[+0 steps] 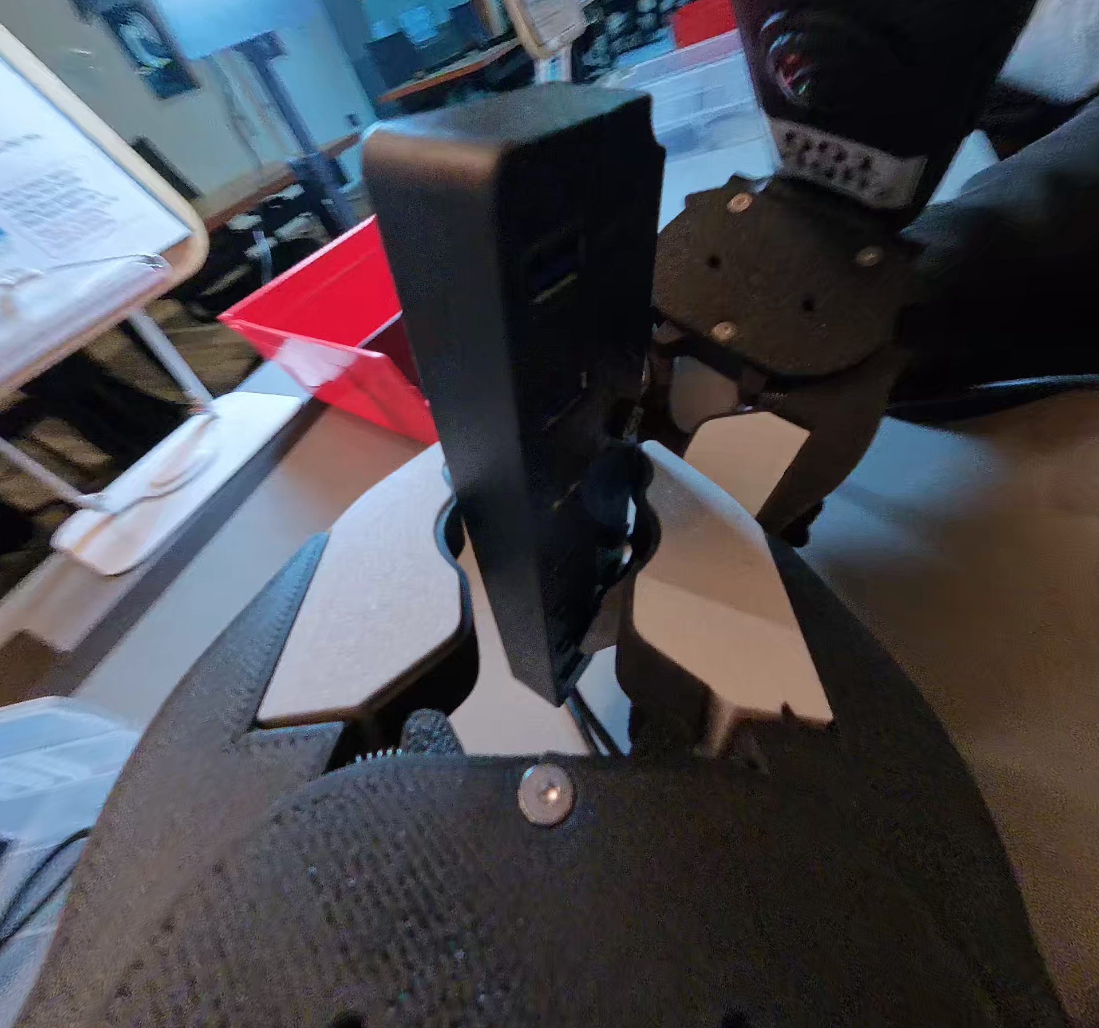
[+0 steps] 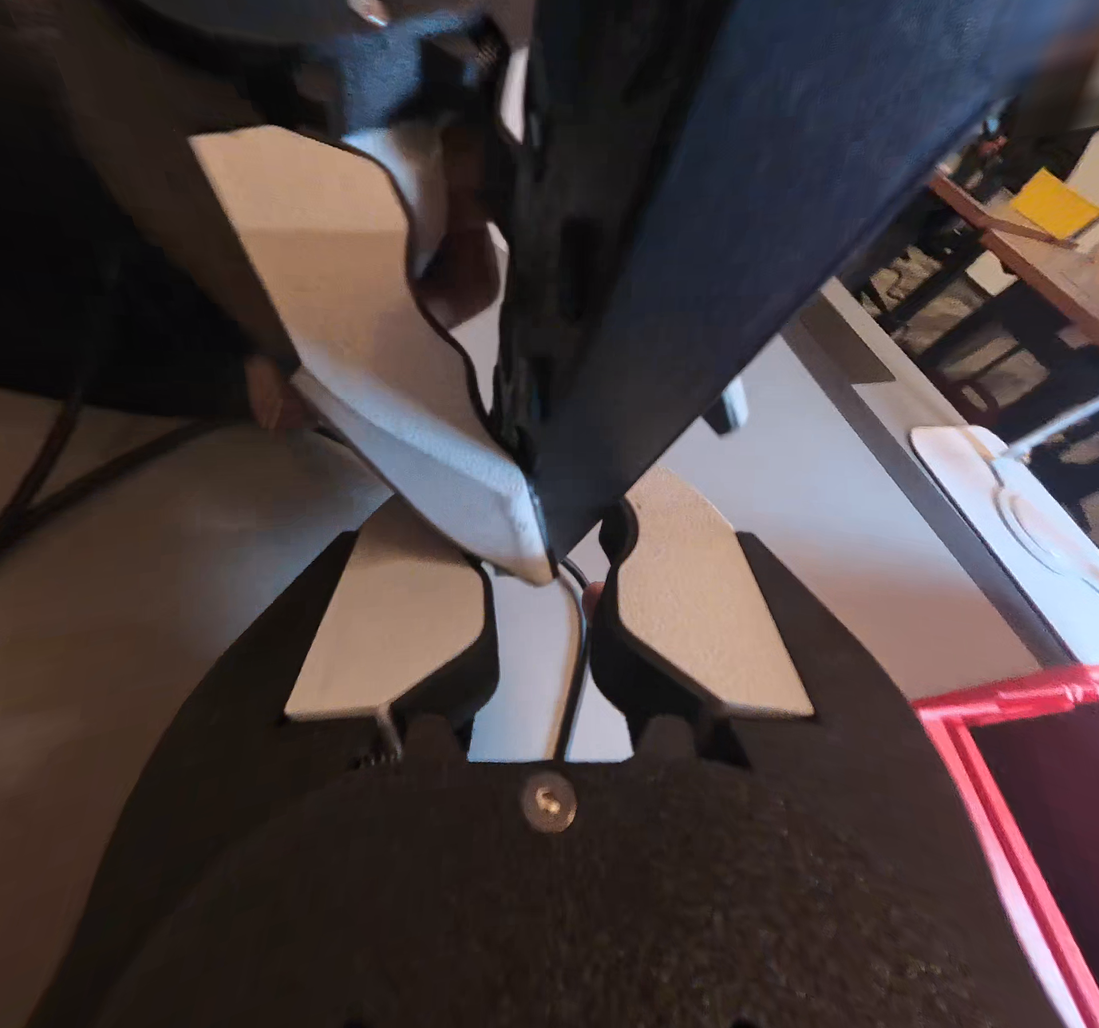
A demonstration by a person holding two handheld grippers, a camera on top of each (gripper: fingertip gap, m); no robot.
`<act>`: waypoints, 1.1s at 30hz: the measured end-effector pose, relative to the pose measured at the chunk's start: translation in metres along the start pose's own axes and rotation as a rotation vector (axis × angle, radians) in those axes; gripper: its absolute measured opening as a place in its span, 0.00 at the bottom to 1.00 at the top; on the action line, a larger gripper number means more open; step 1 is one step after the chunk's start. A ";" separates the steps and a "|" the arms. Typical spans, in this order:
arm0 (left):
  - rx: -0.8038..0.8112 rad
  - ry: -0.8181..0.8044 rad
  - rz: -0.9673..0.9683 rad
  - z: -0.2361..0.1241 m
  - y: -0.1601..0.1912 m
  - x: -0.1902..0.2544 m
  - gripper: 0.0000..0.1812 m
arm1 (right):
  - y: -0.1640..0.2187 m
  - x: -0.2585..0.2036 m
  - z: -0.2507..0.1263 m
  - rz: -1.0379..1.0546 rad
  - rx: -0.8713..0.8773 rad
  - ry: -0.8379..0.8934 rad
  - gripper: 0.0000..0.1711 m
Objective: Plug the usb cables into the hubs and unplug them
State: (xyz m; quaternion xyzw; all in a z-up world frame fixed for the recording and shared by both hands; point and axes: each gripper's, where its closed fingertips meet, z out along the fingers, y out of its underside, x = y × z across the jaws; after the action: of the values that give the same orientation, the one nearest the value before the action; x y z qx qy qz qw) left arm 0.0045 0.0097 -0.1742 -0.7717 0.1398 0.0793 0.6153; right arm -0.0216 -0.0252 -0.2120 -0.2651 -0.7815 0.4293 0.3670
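Note:
A black USB hub [image 1: 511, 345] stands on end between the fingers of my left gripper [image 1: 547, 464]. Its left face lies against the left pad [image 1: 386, 583]. A black plug [image 1: 621, 500] sits between its port side and the right pad [image 1: 707, 553], with light showing on both sides lower down, so the jaws stand open. In the right wrist view the hub [image 2: 743, 167] fills the top, and its lower corner reaches the tips of my right gripper [image 2: 523, 500]. Those jaws stand apart with only a thin cable [image 2: 574, 642] between them. A left finger [image 2: 428, 452] crosses in front.
A red bin [image 1: 333, 309] stands behind the hub and shows at the lower right of the right wrist view [image 2: 1011, 821]. A white stand with a flat base [image 1: 137, 494] is at the left. The right gripper's body [image 1: 773, 286] is close on the right. The tabletop [image 1: 951, 583] lies below. The gap from one gripper's tips to the other's is roughly 5 cm.

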 end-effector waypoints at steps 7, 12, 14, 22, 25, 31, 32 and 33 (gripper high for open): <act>0.109 0.233 -0.102 -0.020 -0.020 0.016 0.30 | -0.027 -0.018 -0.017 0.017 0.191 -0.174 0.19; 0.240 0.549 -0.196 -0.043 -0.037 0.044 0.28 | -0.035 -0.042 -0.036 0.136 0.238 -0.486 0.42; 0.296 0.584 -0.167 -0.049 -0.046 0.051 0.16 | -0.027 -0.056 -0.036 0.163 0.180 -0.582 0.46; 0.266 0.480 -0.239 -0.039 -0.041 0.034 0.16 | -0.020 -0.068 -0.024 0.191 0.169 -0.600 0.21; 0.157 0.195 -0.305 -0.026 -0.024 -0.011 0.22 | -0.009 -0.023 -0.008 0.280 0.133 -0.349 0.16; 0.009 -0.152 -0.306 -0.010 -0.012 -0.040 0.37 | 0.014 0.046 0.000 0.349 -0.001 0.136 0.16; 0.010 -0.180 -0.313 -0.006 -0.015 -0.040 0.40 | 0.016 0.051 0.000 0.311 -0.026 0.195 0.16; 0.002 -0.200 -0.301 -0.002 -0.018 -0.041 0.41 | 0.017 0.053 0.000 0.260 -0.049 0.246 0.15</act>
State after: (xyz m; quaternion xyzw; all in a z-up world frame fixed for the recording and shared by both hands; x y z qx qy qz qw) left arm -0.0285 0.0167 -0.1448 -0.7715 -0.0391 0.0626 0.6319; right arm -0.0511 0.0223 -0.2083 -0.4232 -0.7002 0.4182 0.3946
